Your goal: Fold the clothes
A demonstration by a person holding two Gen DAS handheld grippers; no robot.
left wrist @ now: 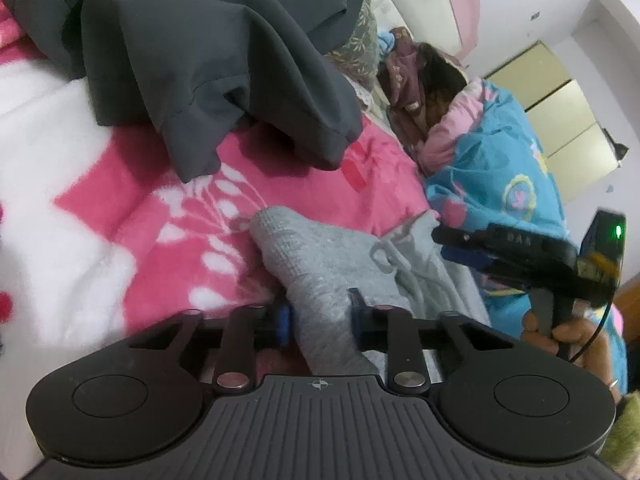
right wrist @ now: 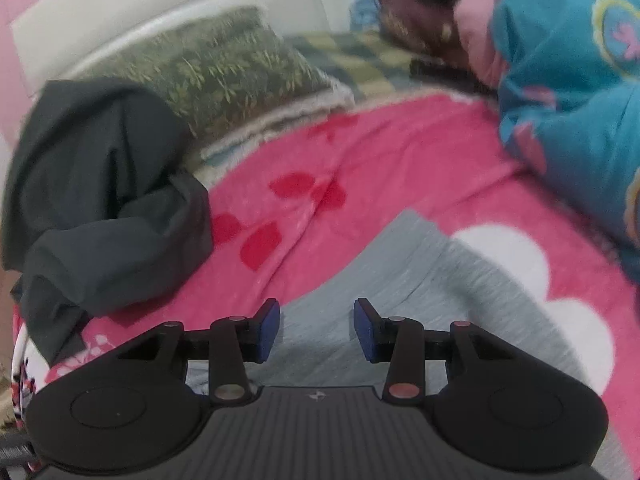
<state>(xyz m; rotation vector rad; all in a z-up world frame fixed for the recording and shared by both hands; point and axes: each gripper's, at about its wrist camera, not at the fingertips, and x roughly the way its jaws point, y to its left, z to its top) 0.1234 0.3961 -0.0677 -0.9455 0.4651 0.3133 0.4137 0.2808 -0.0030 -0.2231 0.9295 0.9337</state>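
A light grey garment (left wrist: 320,264) lies bunched on a pink and white blanket (left wrist: 160,208), with its drawstring showing. My left gripper (left wrist: 320,320) is shut on a fold of the grey garment, which fills the gap between the blue pads. My right gripper (right wrist: 316,328) is open and empty just above the grey garment (right wrist: 420,280), which lies flatter in the right wrist view. The right gripper also shows in the left wrist view (left wrist: 520,256), held by a hand to the right of the garment.
A dark grey garment (left wrist: 208,60) lies heaped at the back left; it also shows in the right wrist view (right wrist: 100,200). A blue patterned quilt (left wrist: 500,168) is piled at the right. A green leafy pillow (right wrist: 224,64) leans on the white headboard (right wrist: 140,12).
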